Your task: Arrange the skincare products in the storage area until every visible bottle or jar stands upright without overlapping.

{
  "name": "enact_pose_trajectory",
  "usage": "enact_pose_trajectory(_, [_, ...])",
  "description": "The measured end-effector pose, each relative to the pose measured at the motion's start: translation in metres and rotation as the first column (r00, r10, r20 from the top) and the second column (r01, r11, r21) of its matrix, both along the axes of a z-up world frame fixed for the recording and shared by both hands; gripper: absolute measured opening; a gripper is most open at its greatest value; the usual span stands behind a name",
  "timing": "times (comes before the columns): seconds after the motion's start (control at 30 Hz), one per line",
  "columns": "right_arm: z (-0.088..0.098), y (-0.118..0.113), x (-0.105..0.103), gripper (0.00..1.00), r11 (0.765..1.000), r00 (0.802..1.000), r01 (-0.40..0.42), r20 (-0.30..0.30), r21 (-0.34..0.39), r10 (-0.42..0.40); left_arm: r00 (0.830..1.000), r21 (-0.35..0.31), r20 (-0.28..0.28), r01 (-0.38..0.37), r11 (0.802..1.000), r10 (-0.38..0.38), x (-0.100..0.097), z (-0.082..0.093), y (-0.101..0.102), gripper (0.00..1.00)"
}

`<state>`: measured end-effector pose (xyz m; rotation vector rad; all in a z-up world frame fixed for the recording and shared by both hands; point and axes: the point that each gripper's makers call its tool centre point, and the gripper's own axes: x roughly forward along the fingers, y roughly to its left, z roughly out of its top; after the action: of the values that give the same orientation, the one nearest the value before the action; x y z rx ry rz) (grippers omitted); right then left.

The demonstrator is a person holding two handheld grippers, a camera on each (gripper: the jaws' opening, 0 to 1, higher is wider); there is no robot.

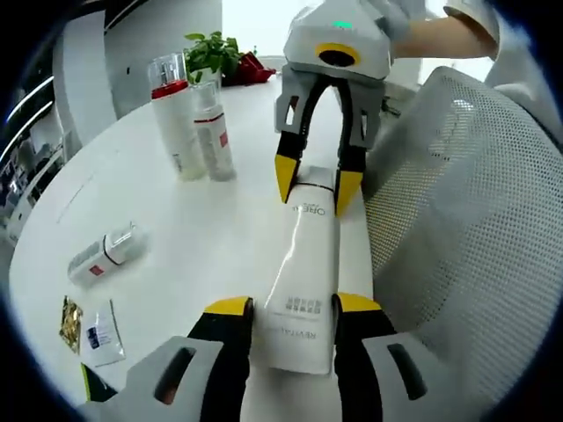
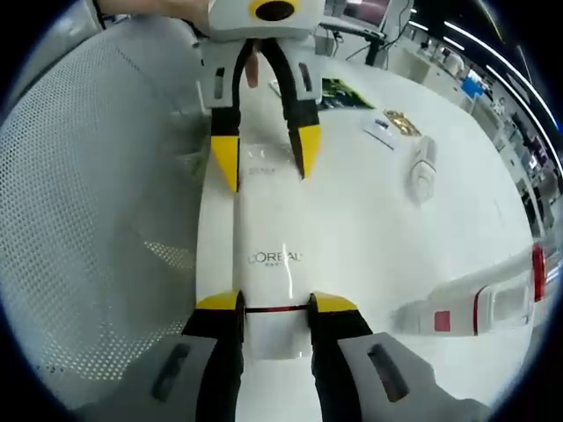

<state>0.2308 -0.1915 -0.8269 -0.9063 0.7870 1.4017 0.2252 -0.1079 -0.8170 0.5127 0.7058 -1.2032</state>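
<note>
A long white L'Oreal tube (image 1: 303, 272) lies lengthwise along the table's edge, beside a mesh chair. My left gripper (image 1: 293, 306) is shut on its flat end, and my right gripper (image 1: 312, 180) clamps the cap end from the far side. In the right gripper view the same tube (image 2: 273, 237) runs from my right gripper (image 2: 274, 303) up to the left gripper (image 2: 264, 163). I cannot tell whether the tube rests on the table. Two white bottles (image 1: 180, 123) (image 1: 214, 132) with red bands stand upright side by side. A small white bottle (image 1: 106, 255) lies on its side.
The round white table (image 1: 176, 202) carries sachets (image 1: 88, 330) and a green packet (image 1: 88, 382) near its front left edge. A potted plant (image 1: 211, 53) stands at the far side. A grey mesh chair (image 1: 466, 220) presses close on the right.
</note>
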Motion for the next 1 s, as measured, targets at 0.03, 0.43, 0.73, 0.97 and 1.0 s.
enact_pose_trajectory(0.03, [0.0, 0.002, -0.001, 0.29, 1.0, 1.0, -0.001, 0.0, 0.003, 0.001, 1.0, 0.008, 0.01, 0.004, 1.0, -0.004, 0.0, -0.001, -0.001, 0.37])
enact_pose_trajectory(0.43, [-0.001, 0.006, -0.004, 0.3, 0.998, 0.997, -0.066, 0.031, 0.013, 0.066, 0.998, 0.062, 0.034, 0.059, 0.996, -0.061, -0.002, -0.001, -0.004, 0.36])
enact_pose_trajectory(0.73, [-0.001, 0.033, -0.002, 0.4, 0.99, 0.992, -0.114, 0.053, -0.083, 0.119, 0.998, 0.058, 0.024, 0.062, 0.996, -0.063, 0.002, -0.005, 0.0, 0.36])
enact_pose_trajectory(0.97, [0.005, 0.073, -0.004, 0.37, 0.994, 0.994, -0.109, 0.016, -0.029, 0.11, 0.998, 0.05, 0.024, 0.051, 0.997, -0.052, 0.004, -0.008, 0.003, 0.36])
enact_pose_trajectory(1.0, [0.005, 0.078, -0.005, 0.37, 0.994, 0.994, -0.109, 0.01, -0.026, 0.11, 0.998, 0.046, 0.023, 0.049, 0.998, -0.05, 0.004, -0.009, 0.003, 0.36])
